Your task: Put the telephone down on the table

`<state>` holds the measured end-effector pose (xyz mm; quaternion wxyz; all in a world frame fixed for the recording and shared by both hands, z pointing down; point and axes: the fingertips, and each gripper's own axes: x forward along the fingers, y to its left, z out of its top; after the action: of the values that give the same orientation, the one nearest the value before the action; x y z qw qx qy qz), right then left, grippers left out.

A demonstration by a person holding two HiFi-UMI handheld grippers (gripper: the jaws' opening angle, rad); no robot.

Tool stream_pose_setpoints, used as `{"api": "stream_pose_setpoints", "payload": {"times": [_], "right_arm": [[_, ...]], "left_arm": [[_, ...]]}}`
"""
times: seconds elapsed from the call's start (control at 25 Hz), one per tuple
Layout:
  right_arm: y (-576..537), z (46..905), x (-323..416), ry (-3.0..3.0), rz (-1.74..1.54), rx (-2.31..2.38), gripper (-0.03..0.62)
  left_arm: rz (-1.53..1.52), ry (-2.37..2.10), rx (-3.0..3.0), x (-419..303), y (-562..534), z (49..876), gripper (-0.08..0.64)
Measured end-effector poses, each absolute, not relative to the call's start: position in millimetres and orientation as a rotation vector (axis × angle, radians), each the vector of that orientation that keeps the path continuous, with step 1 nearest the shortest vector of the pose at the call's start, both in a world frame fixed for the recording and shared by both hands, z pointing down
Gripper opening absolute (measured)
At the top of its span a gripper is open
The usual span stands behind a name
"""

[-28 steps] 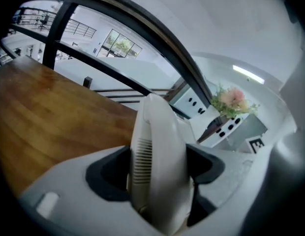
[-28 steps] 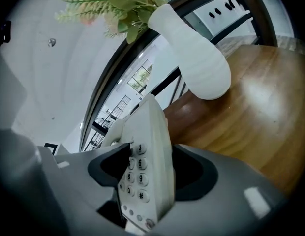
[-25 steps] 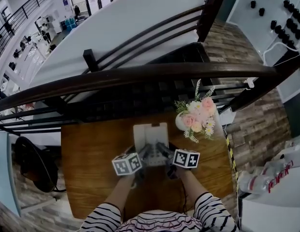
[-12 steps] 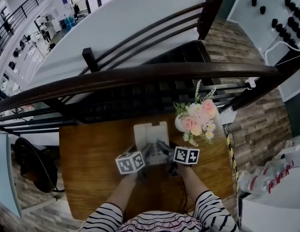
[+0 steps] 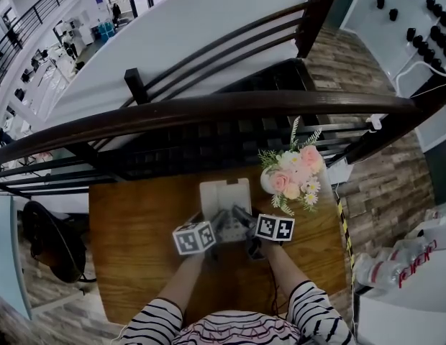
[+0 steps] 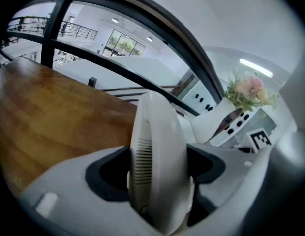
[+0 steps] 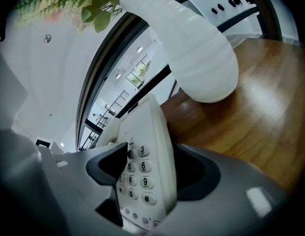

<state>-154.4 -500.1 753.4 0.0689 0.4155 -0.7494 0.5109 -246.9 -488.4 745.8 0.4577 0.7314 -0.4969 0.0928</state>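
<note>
Dark curved railing (image 5: 208, 110), brick-patterned floor (image 5: 385, 185) — white pegged wall (image 5: 396, 31), bright atrium (image 5: 36, 56) beyond

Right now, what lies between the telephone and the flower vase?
Nothing: only bare table separates telephone from vase, per the right gripper view.

White plastic push-button telephone (image 5: 224, 195), handset in its cradle, keypad up, lying flat on brown wooden table (image 5: 137, 243), far middle

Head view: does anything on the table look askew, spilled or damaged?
Nothing stands out. The telephone sits straight on the wooden table, the flower vase stands upright beside it, and nothing looks spilled or broken.
</note>
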Motion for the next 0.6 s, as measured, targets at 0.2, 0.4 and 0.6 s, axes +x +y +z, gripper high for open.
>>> {"api": "stream_pose_setpoints", "payload": {"times": [0.2,0.4,0.6], "right_arm": [[-497.8,747.4,-150.4,-2.247,1.464,1.332,0.308],[-487.1,738.3,-146.4,-2.252,1.417,1.358,0.322],[-468.8,722.5,-142.7,-2.284,1.387,1.376,0.321]], "left_arm": [[0.246,-1.198,1.830,-245.5,-485.6,743.1,0.347],[0.249,-1.179,1.911,-248.3,-477.7,731.3,0.371],[0.246,-1.193,1.965,-247.7,-462.9,713.2,0.380]]}}
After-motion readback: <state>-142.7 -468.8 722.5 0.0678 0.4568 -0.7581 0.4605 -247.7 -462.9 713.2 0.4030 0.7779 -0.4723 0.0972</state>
